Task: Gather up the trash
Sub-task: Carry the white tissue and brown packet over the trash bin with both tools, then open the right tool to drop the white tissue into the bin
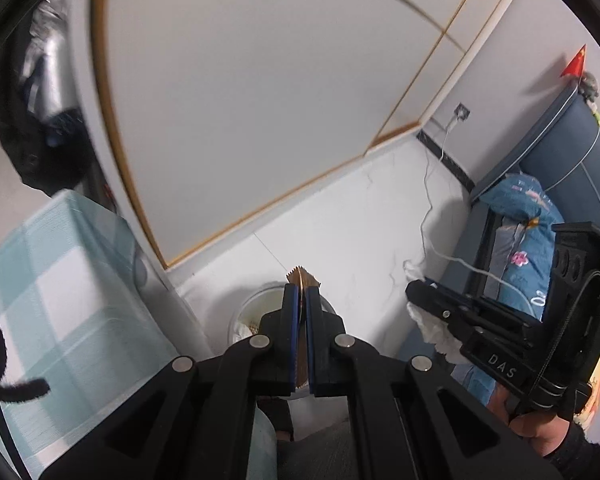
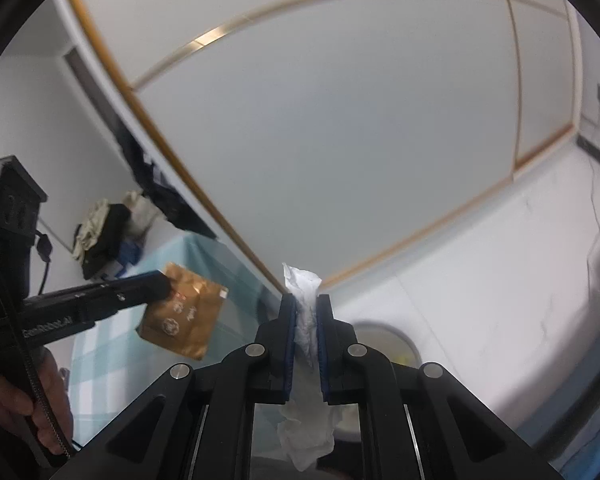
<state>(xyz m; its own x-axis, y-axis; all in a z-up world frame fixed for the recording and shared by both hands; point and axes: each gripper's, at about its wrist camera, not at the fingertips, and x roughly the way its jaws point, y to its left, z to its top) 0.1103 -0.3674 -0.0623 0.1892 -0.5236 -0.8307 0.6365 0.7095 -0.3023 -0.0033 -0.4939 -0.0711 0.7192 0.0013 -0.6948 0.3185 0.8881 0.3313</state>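
Left tool (image 1: 302,300) clamps a crinkled gold foil wrapper (image 2: 184,314), right tool (image 2: 305,312) clamps a crumpled white tissue (image 2: 306,316), both above the round white bin (image 1: 256,304).

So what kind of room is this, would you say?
Most likely a bedroom in a home. A bed with a blue padded headboard and a floral pillow stands beside large sliding wardrobe doors, and a round white waste bin sits on the floor.
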